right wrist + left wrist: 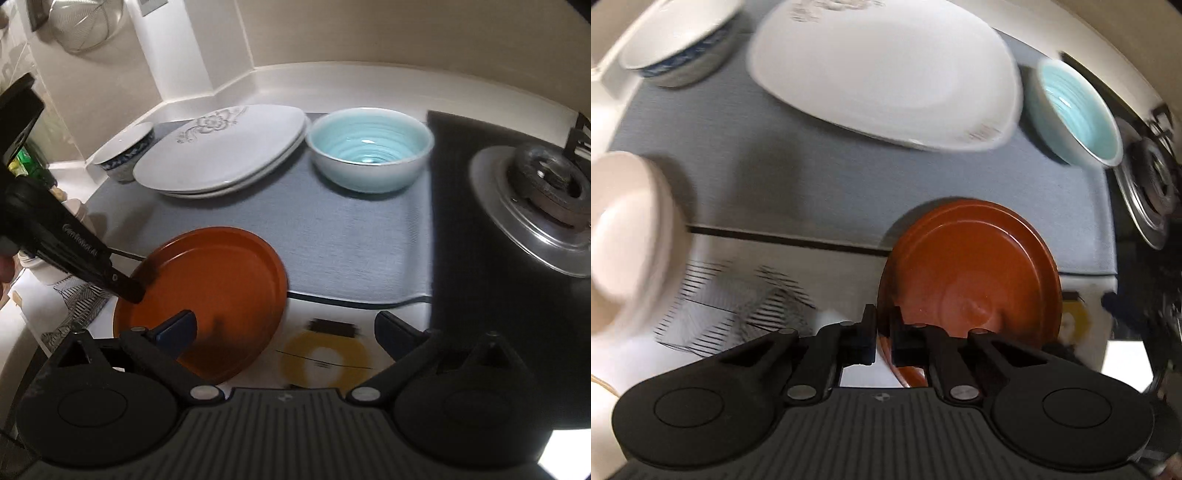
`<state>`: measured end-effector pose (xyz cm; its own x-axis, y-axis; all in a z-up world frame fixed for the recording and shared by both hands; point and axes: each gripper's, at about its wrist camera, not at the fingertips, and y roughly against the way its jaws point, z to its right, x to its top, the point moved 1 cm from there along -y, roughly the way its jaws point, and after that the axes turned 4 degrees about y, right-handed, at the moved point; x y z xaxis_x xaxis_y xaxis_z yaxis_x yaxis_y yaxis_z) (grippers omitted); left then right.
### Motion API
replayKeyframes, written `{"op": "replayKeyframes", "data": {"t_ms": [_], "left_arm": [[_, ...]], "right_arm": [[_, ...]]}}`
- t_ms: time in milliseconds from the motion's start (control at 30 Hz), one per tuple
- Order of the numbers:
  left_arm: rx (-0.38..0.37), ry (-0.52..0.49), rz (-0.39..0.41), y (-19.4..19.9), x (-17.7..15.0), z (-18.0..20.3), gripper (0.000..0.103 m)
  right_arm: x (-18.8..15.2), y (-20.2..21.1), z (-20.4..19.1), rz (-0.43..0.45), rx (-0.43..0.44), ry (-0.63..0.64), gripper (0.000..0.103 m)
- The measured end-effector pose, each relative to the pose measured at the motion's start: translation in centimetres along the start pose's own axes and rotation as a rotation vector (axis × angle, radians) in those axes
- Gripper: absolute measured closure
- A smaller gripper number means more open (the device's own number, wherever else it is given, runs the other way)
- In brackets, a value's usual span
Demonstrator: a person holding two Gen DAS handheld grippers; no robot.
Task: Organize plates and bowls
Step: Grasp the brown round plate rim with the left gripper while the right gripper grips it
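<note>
Left wrist view: looking steeply down over the counter, picture blurred.
Left gripper (882, 332): jaws pinched tight on the near rim of the brown plate (975, 280); a rim grip suits a shallow dish that offers nothing else to pinch.
Brown plate: round, glossy, low raised lip; it lies half on the grey mat (820, 192), half over the mat's front edge. Whether it is lifted clear I cannot tell.
White plates (882, 74): broad, rounded-square, smooth glaze, stacked at the back of the mat, likely the pile for flat ware.
Blue-patterned bowl (679, 48): white inside, just beside the stack, blurred.
Aqua bowl (1078, 114): ridged rings inside, pale outside, on the other side of the stack.
Pale bowl (628, 236): at the picture's left edge, too smeared to read further.

Right wrist view: a lower angle, sharper.
Right gripper (284, 332): jaws spread wide, nothing between the blue pads; one finger (177, 330) stands over the brown plate (214, 295), the other clear of it. My read: it is out of the way while the other hand has the plate.
Left gripper (129, 290): comes in from the picture's left, clamped on the plate's rim.
White plates (221, 155): two, the top one with a grey flower print.
Aqua bowl (369, 151): upright, just beside the stack.
Hob burner (543, 188): metal, beyond the mat's edge.
</note>
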<state>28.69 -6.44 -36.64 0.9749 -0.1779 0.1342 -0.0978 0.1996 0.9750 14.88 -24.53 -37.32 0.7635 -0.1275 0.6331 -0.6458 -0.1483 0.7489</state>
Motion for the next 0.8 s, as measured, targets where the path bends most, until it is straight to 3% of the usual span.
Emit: {"op": "replayKeyframes", "data": {"t_ms": [67, 167, 267, 300, 333, 400, 433, 467, 533, 633, 700, 767, 800], "left_arm": [[0.030, -0.006, 0.014, -0.1, -0.6, 1.0, 0.095], [0.056, 0.029, 0.065, 0.0, -1.1, 1.4, 0.093], [0.044, 0.048, 0.107, 0.0, -1.7, 1.7, 0.082], [0.026, 0.044, 0.112, 0.0, -1.8, 1.7, 0.077], [0.008, 0.039, 0.117, 0.2, -2.3, 1.6, 0.067], [0.017, 0.061, 0.099, 0.4, -2.5, 1.3, 0.056], [0.008, 0.076, 0.082, 0.4, -2.4, 1.3, 0.048], [-0.004, 0.082, 0.064, 0.4, -2.3, 1.4, 0.045], [-0.003, 0.082, 0.065, 0.7, -2.5, 1.5, 0.045], [0.002, 0.066, 0.061, 0.8, -2.9, 1.8, 0.048], [0.009, 0.044, 0.060, 0.9, -3.1, 2.0, 0.055], [0.029, 0.020, 0.061, 0.0, -2.5, 2.7, 0.070], [0.038, 0.008, 0.070, -0.1, -2.4, 2.9, 0.072]], "right_arm": [[0.1, 0.8, 1.6, 0.008, -0.009, -0.050, 0.001], [0.0, 1.1, 2.7, 0.016, 0.052, -0.010, 0.000], [-0.1, 1.0, 2.9, -0.018, 0.087, 0.047, 0.000], [-0.2, 1.0, 2.7, -0.040, 0.097, 0.052, 0.006], [-0.4, 1.3, 2.4, -0.045, 0.084, 0.072, 0.030], [-0.4, 1.3, 1.7, -0.037, 0.010, 0.124, 0.058], [-0.4, 1.2, 1.7, -0.035, 0.010, 0.122, 0.068], [-0.3, 1.4, 2.0, -0.019, 0.015, 0.112, 0.070], [0.3, 2.4, 2.5, 0.046, -0.024, 0.085, 0.072], [1.2, 3.6, 3.0, 0.087, 0.008, 0.061, 0.072], [1.2, 3.5, 2.3, 0.077, 0.037, 0.110, 0.072], [0.8, 2.5, 1.9, 0.025, 0.079, 0.134, 0.072], [0.4, 1.7, 1.9, -0.008, 0.093, 0.126, 0.072]]}}
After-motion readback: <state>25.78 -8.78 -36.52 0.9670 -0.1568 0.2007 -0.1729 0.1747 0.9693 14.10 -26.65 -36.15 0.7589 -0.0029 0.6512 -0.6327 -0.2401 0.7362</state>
